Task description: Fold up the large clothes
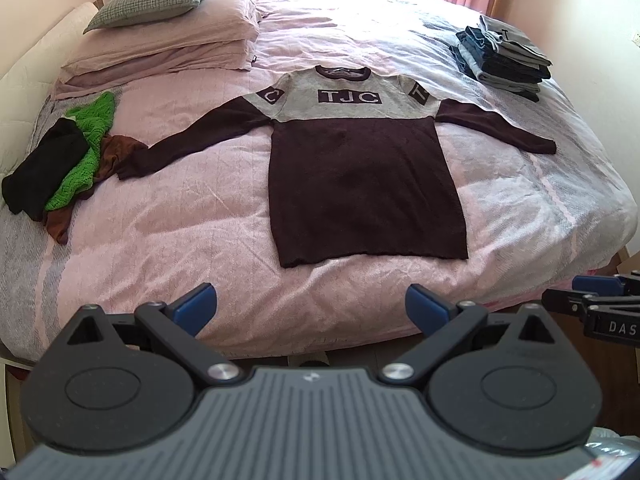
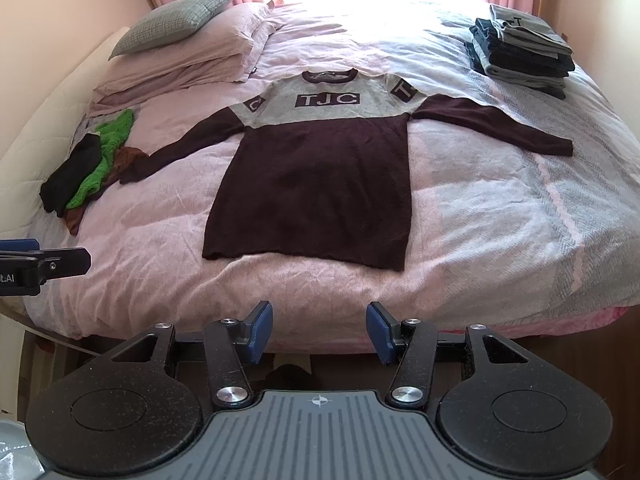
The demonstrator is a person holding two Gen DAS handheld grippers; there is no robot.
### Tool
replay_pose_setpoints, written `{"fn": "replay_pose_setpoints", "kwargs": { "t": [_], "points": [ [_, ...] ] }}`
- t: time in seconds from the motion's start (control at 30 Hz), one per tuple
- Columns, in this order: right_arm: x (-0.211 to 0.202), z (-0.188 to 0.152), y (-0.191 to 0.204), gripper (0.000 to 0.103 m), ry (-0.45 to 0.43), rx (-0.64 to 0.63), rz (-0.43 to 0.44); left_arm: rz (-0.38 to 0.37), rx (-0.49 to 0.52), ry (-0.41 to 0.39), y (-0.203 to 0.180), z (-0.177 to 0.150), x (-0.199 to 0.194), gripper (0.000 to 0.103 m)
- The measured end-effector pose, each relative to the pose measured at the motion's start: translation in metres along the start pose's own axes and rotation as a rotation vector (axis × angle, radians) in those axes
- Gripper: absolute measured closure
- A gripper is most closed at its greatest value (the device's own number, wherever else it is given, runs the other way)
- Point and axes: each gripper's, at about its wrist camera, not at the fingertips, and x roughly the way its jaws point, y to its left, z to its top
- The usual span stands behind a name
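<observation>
A long-sleeved sweater (image 1: 366, 184) (image 2: 316, 192), dark maroon with a grey chest band reading "TJC", lies flat and face up on the pink bed (image 1: 168, 240) (image 2: 480, 240), both sleeves spread out sideways. My left gripper (image 1: 311, 308) hovers off the foot of the bed, below the hem, wide open and holding nothing. My right gripper (image 2: 319, 334) also hangs short of the bed's near edge, open and empty. The right gripper (image 1: 596, 304) shows at the right edge of the left wrist view. In the right wrist view the left gripper (image 2: 40, 264) pokes in from the left edge.
A loose heap of black, green and brown clothes (image 1: 68, 164) (image 2: 88, 168) lies by the sweater's left cuff. A stack of folded clothes (image 1: 504, 56) (image 2: 520, 52) sits at the far right. Pillows (image 1: 160, 28) (image 2: 188, 40) are piled at the far left, curtains behind.
</observation>
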Motion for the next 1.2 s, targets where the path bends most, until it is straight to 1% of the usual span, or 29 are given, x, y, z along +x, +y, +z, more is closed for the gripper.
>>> {"fn": "replay_pose_setpoints", "kwargs": {
  "t": [0.2,0.33,0.4,0.47,0.53,0.6,0.67,0.73,0.8,0.87,0.97,1.03,1.1,1.17,1.2],
  "points": [
    [0.018,0.018,-0.001,0.054,0.025,0.005,-0.006,0.005,-0.015,0.039,0.008,0.016,0.023,0.004],
    [0.039,0.042,-0.005,0.054,0.031,0.028,-0.026,-0.001,-0.024,0.058,0.020,0.039,0.049,0.004],
    [0.051,0.058,-0.010,0.054,0.031,0.050,-0.039,-0.021,-0.045,0.064,0.029,0.056,0.067,0.004],
    [0.062,0.078,-0.016,0.054,0.036,0.075,-0.056,-0.069,-0.091,0.063,0.045,0.076,0.087,0.005],
    [0.071,0.100,-0.021,0.054,0.024,0.100,-0.071,-0.113,-0.151,0.044,0.063,0.098,0.107,0.007],
    [0.077,0.127,-0.029,0.054,-0.014,0.124,-0.092,-0.151,-0.217,0.024,0.084,0.121,0.130,0.008],
    [0.081,0.150,-0.037,0.054,-0.061,0.154,-0.118,-0.156,-0.272,-0.002,0.105,0.144,0.155,0.008],
    [0.084,0.171,-0.046,0.054,-0.106,0.194,-0.139,-0.140,-0.317,-0.022,0.125,0.161,0.177,0.009],
    [0.090,0.188,-0.056,0.054,-0.140,0.237,-0.156,-0.144,-0.370,-0.038,0.148,0.174,0.201,0.009],
    [0.099,0.200,-0.065,0.054,-0.150,0.282,-0.176,-0.136,-0.437,-0.051,0.175,0.181,0.226,0.009],
    [0.125,0.214,-0.078,0.054,-0.126,0.321,-0.200,-0.091,-0.553,-0.066,0.216,0.178,0.267,0.011],
    [0.145,0.222,-0.087,0.054,-0.113,0.338,-0.228,-0.050,-0.625,-0.068,0.242,0.172,0.296,0.016],
    [0.167,0.228,-0.095,0.054,-0.092,0.356,-0.256,-0.014,-0.691,-0.065,0.269,0.165,0.327,0.024],
    [0.187,0.232,-0.101,0.054,-0.090,0.378,-0.266,0.014,-0.768,-0.061,0.294,0.157,0.353,0.024],
    [0.198,0.234,-0.103,0.054,-0.091,0.389,-0.269,0.043,-0.798,-0.048,0.306,0.154,0.367,0.026]
  ]
}}
